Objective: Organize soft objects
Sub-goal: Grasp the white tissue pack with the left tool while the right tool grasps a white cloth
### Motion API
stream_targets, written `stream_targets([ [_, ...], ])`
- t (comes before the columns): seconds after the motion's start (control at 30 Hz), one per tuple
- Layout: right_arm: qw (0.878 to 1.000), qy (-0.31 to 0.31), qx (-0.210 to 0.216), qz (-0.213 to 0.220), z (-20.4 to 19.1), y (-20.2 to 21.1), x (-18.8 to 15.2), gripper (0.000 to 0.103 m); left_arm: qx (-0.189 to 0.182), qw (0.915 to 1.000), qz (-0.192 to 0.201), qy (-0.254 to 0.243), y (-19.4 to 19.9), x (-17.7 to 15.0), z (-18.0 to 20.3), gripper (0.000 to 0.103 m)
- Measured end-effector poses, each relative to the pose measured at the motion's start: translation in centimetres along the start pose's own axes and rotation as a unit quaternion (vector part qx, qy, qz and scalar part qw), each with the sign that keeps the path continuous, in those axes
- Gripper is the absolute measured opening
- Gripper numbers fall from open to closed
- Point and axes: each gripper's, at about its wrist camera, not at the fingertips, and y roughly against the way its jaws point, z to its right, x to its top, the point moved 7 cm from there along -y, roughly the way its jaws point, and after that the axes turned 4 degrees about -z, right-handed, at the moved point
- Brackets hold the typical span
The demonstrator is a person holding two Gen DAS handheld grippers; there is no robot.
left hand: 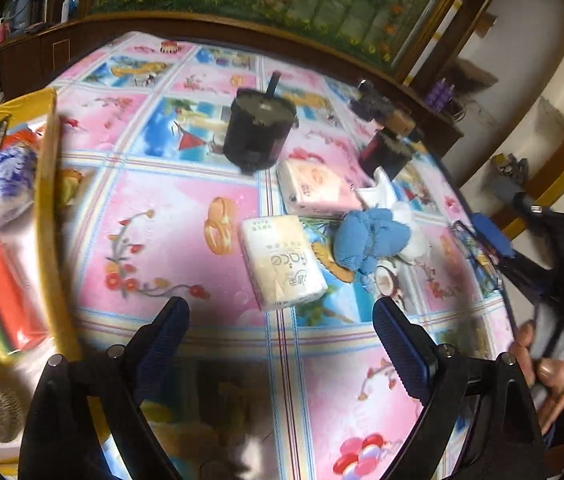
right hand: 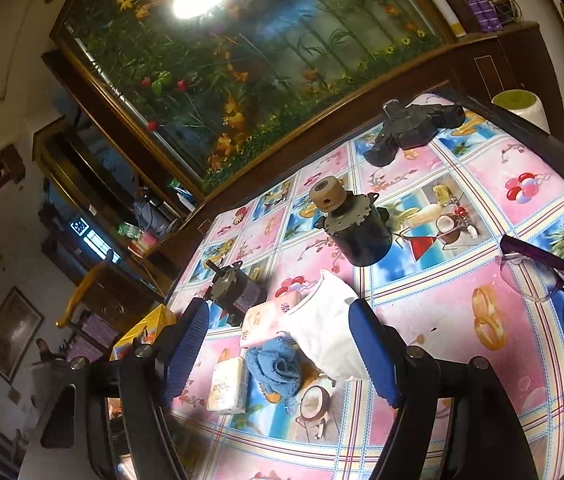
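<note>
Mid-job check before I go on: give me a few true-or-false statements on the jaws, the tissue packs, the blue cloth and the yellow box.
1. Both the left gripper and the right gripper have their jaws open and hold nothing. True.
2. The blue cloth already lies in the yellow box. False: it lies on the table, beside the white cloth.
3. Two tissue packs, the cream tissue pack and the pink tissue pack, lie on the table. True.
4. The eyeglasses sit on top of the pink pack. False: they lie apart on the tablecloth.

A crumpled blue cloth lies touching a white cloth, beside two flat tissue packs.
</note>
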Motion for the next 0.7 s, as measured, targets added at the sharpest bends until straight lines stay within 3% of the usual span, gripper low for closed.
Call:
stream_targets([
  [0.23,1.0,-0.004,0.001,-0.004,-0.1,-0.1,-0.1,0.077,0.041,0.999,-0.02,0.006,-4.1,1.7,0.2,0.092],
  [0.4,1.0,-0.012,-0.026,-0.01,1.1,-0.6,-0.1,0.079,0.08,0.9965,0.0,-0.024,-5.2,2.7,0.5,0.09],
  [0.57,0.996,-0.014,-0.076,-0.035,2.5,-1.9,-0.7,0.079,0.082,0.9958,0.033,-0.022,-4.2,2.8,-0.8,0.05],
  [0.7,0.992,-0.001,-0.108,-0.07,3.1,-3.6,-1.7,0.079,0.082,0.9952,0.048,-0.02,-3.8,2.9,-2.0,0.05],
])
